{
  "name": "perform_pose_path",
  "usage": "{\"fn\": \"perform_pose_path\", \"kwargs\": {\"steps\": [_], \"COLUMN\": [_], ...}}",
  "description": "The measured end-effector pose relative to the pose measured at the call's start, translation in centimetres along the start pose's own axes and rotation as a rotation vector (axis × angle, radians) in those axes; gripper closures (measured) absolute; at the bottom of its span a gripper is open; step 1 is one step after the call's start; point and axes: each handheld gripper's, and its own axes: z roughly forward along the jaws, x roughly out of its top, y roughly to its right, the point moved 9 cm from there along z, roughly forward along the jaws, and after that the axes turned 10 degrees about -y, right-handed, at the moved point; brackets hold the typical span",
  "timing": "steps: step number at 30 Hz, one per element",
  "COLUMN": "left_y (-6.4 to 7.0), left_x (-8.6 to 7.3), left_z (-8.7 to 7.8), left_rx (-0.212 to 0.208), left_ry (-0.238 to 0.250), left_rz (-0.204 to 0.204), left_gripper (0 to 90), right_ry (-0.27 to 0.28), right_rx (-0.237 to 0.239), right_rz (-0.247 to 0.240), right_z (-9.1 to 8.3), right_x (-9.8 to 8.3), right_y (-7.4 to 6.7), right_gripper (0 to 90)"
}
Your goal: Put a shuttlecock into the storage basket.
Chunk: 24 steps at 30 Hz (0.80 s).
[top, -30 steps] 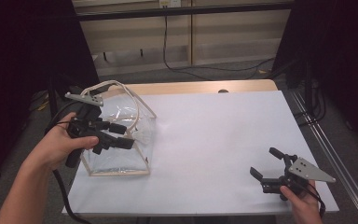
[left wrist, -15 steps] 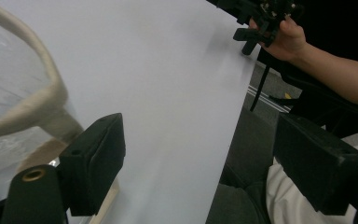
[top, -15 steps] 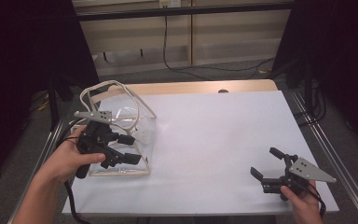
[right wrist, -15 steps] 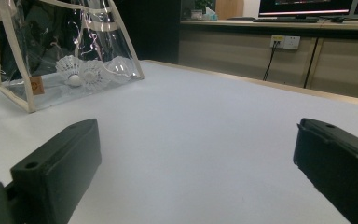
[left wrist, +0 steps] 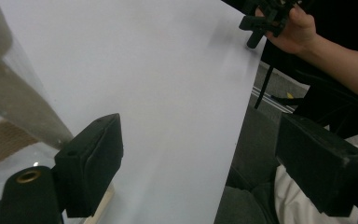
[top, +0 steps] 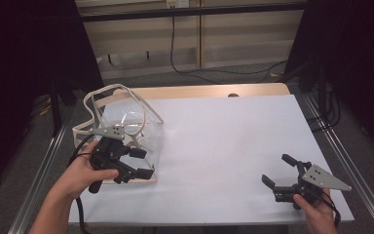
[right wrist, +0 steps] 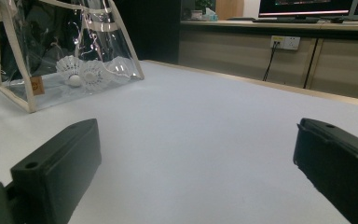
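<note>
A clear plastic tote bag (top: 126, 129) with cream trim and looped handles stood at the left of the high view, on the left edge of a white table (top: 224, 146). The left gripper (top: 139, 163), held in a person's left hand (top: 80, 173), sat low at the bag's near side in the lower left of that frame, its jaws spread wide with nothing pinched between them; they had just been opening a little further. In the left gripper view the bag's cream strap and clear wall (left wrist: 14, 102) ran down the left edge of the frame to just beside one jaw, though whether they touched could not be told, and bare white tabletop lay between the two jaws.

The right gripper (top: 278, 170), in the person's right hand (top: 316, 209) at the lower right of the high view, was well apart from the bag, jaws open and empty over the table. In the right gripper view the bag (right wrist: 65, 51) stood upright in the upper left of the frame, and two white shuttlecocks (right wrist: 81, 74) lay side by side on its floor.
</note>
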Motion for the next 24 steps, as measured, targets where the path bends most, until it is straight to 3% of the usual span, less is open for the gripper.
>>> {"fn": "perform_pose_path", "kwargs": {"steps": [24], "left_y": [-0.7], "left_x": [-1.6], "left_z": [2.4], "left_rx": [0.004], "left_ry": [0.004], "left_rz": [0.002], "left_gripper": [14.2], "right_ry": [0.001], "right_rx": [0.002], "right_rz": [0.001], "right_z": [0.0], "right_x": [0.0], "right_y": [0.0], "right_gripper": [0.6]}}
